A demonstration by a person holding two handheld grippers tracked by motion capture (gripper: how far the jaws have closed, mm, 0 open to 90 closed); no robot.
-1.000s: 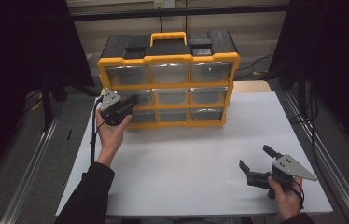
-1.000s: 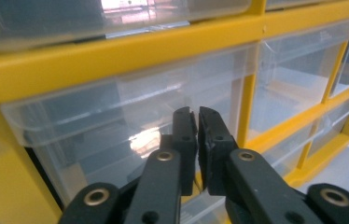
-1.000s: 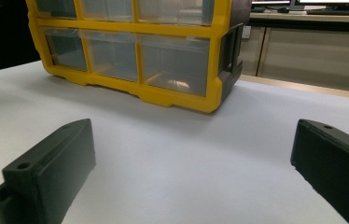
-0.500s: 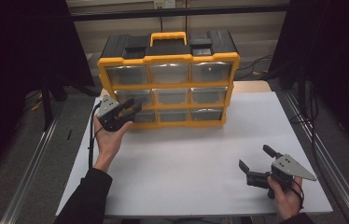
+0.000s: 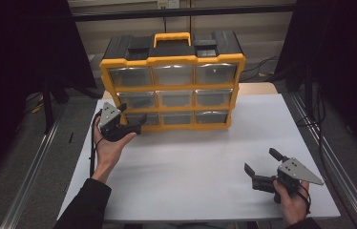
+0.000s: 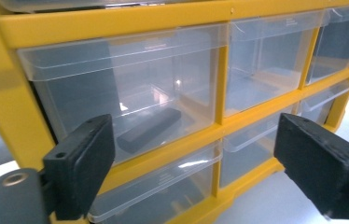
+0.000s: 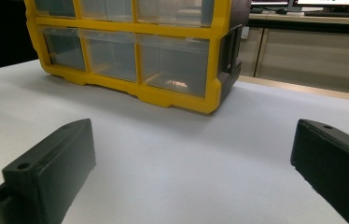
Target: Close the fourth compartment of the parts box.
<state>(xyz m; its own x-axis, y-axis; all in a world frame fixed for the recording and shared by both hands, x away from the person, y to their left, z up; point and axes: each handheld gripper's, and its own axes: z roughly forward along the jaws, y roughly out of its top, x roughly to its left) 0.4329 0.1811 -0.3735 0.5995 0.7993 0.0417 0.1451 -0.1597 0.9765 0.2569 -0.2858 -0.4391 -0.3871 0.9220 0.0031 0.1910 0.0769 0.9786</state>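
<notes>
Table (image 5: 186, 171): white top, bare apart from the items below.

Drawer cabinet (image 5: 173, 88): yellow frame, black top, yellow carry handle (image 5: 172, 37); stands upright at the far middle of the table. Nine clear drawers in three rows of three, all pushed in.

Middle-row left drawer (image 6: 130, 98): clear plastic, closed; holds one flat black bar (image 6: 150, 130) lying on its floor. Faint moulded lettering on the drawer's upper lip, too small to read. No brand or label legible anywhere on the cabinet.

Left gripper (image 5: 136, 126): held at the cabinet's lower left corner, just in front of the left column of drawers. Its jaws have just been opening and now stand wide apart, nothing between them and no pad touching the drawer front.

Right gripper (image 5: 262, 167): rests at the near right of the table, well apart from the cabinet, jaws spread wide and empty.

Step in hand, as judged: the left gripper has let go in front of the left column, with the drawer shut. Next move likely calls for a fresh approach to a drawer lip, lined up squarely so the pads catch the thin edge rather than slide off the smooth plastic.
</notes>
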